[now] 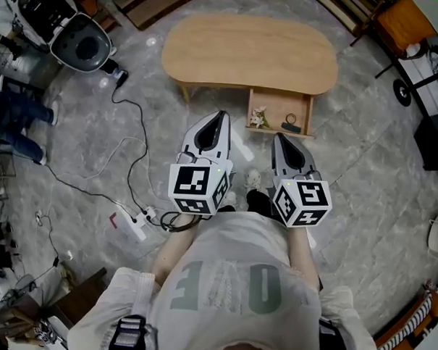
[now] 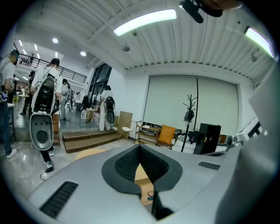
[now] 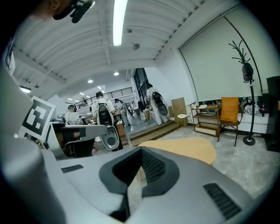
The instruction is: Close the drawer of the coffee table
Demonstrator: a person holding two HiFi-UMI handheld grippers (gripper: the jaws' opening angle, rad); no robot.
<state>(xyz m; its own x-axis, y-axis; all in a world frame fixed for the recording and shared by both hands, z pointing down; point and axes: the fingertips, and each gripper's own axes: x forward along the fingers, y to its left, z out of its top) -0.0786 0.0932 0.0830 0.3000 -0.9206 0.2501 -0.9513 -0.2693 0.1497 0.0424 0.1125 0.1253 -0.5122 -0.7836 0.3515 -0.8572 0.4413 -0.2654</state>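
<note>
A light wooden coffee table (image 1: 250, 52) stands ahead on the marble floor. Its drawer (image 1: 280, 112) is pulled out on the near side, with a sprig of white flowers (image 1: 259, 118) and a small dark ring (image 1: 291, 121) inside. My left gripper (image 1: 220, 117) is shut and empty, its tip just left of the drawer's front corner and short of the table edge. My right gripper (image 1: 280, 138) is shut and empty, its tip a little short of the drawer front. In the left gripper view the drawer (image 2: 144, 188) shows beyond the left gripper (image 2: 140, 148). The right gripper view has the tabletop (image 3: 183, 148) beyond the right gripper (image 3: 141, 151).
A power strip (image 1: 133, 223) and black cables (image 1: 133, 141) lie on the floor to the left. A grey and black machine (image 1: 80, 45) stands at the far left. An orange chair (image 1: 403, 23) and a dark stand sit at the far right. A person's legs (image 1: 18, 118) show at the left edge.
</note>
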